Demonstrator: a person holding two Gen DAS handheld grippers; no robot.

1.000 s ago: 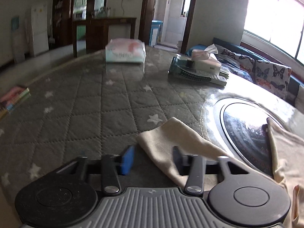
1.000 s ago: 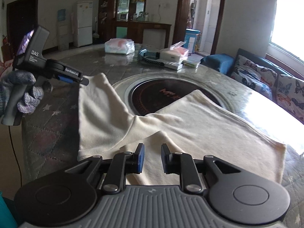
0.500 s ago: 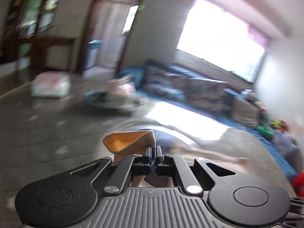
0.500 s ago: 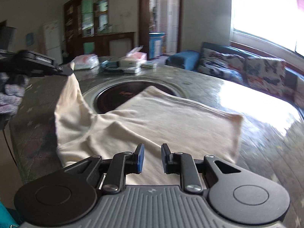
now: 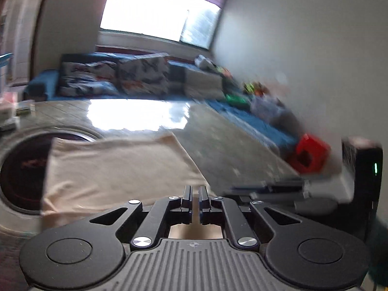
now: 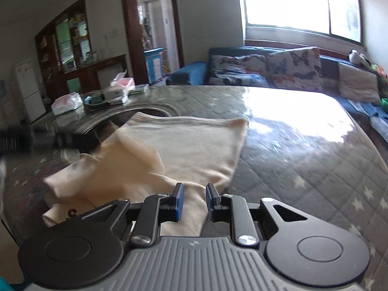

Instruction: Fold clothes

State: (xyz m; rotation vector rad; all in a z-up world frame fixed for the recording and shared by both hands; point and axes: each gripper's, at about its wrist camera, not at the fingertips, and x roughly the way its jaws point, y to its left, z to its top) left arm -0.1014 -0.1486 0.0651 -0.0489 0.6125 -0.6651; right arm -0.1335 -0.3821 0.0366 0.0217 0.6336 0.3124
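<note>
A cream garment (image 6: 184, 145) lies partly folded on the quilted grey table (image 6: 303, 160), one part turned over toward the right. In the blurred left wrist view the garment (image 5: 116, 167) spreads over the dark round hob (image 5: 21, 169). My left gripper (image 5: 194, 194) is shut on a fold of the cream fabric, which shows beneath the jaws. My right gripper (image 6: 194, 201) is open a little, just above the garment's near corner, holding nothing. The right gripper's body also shows in the left wrist view (image 5: 315, 189) at the right.
Tissue packs and boxes (image 6: 97, 97) sit at the table's far left. A blue sofa with butterfly cushions (image 6: 278, 70) runs along the window wall. A red object (image 5: 310, 157) lies beyond the table's right edge.
My left gripper closed on the garment's corner and carried it up and across to the right, folding it over. My right gripper turned right and stayed slightly open.
</note>
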